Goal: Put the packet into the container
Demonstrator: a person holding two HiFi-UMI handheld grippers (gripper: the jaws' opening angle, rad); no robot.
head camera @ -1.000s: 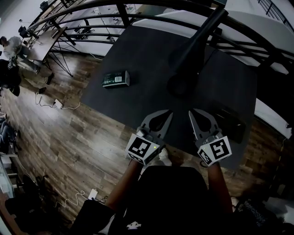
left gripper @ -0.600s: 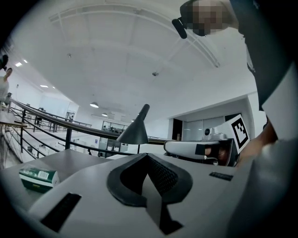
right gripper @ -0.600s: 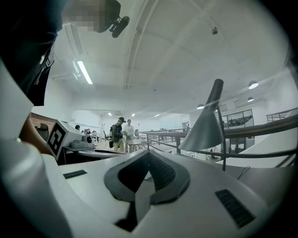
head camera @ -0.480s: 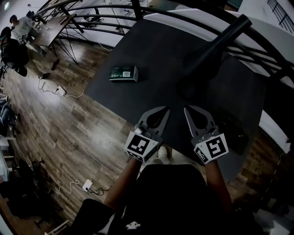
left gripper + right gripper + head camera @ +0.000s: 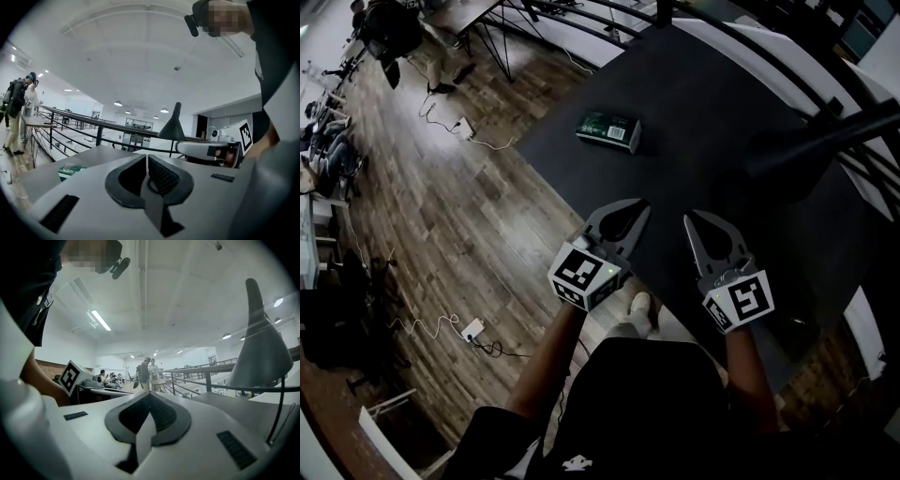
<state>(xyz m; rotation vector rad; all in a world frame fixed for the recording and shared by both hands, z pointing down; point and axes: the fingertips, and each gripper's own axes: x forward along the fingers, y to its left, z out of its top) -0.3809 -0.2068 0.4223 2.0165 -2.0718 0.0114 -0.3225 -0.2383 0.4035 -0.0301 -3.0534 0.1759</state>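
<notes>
Green packet (image 5: pixel 608 130): lying flat near the far left corner of the dark table (image 5: pixel 712 103), well apart from both grippers. Left gripper (image 5: pixel 639 204): over the near table edge, jaws pressed together, empty. Right gripper (image 5: pixel 690 219): just beside it, jaws likewise closed on nothing.

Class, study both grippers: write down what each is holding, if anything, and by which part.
Nothing is held. The left gripper and right gripper are both shut and empty; the green packet lies untouched on the dark table.

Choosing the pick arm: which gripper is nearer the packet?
Left. The left gripper is below and slightly right of the packet in the head view; the right gripper sits further right and lower.
</notes>
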